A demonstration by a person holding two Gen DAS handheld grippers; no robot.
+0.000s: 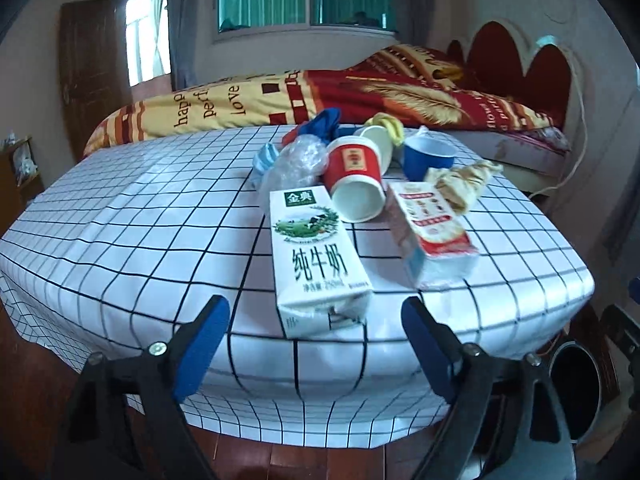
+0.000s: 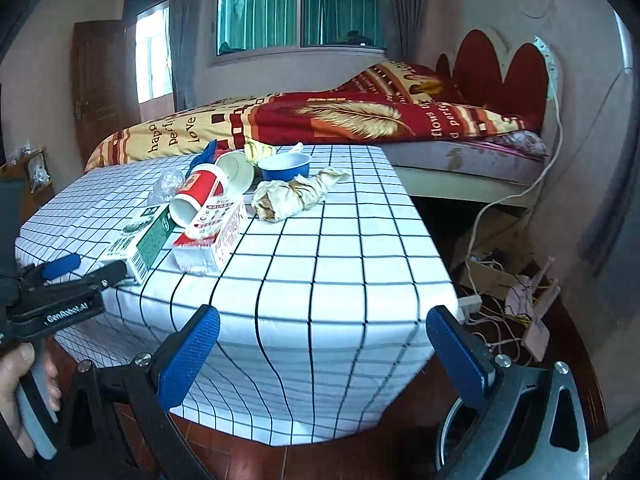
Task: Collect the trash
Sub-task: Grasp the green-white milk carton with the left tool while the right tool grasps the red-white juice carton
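Observation:
A white and green milk carton point(image 1: 316, 256) lies at the near edge of the checked table point(image 1: 140, 232). My left gripper point(image 1: 314, 340) is open, its blue pads either side of the carton's near end, not touching. A red and white carton point(image 1: 432, 228), a tipped red paper cup point(image 1: 354, 180), a blue bowl point(image 1: 428, 156), crumpled paper point(image 1: 464, 180) and clear plastic point(image 1: 296, 164) lie behind. In the right wrist view my right gripper point(image 2: 322, 344) is open and empty at the table's near corner; the left gripper point(image 2: 80, 272) shows by the milk carton point(image 2: 140, 244).
A bed with a red and yellow quilt point(image 1: 320, 96) stands behind the table. A dark round bin point(image 1: 576, 392) sits on the floor at the table's right. A box, cables and clutter point(image 2: 512, 292) lie on the floor under the bed's side.

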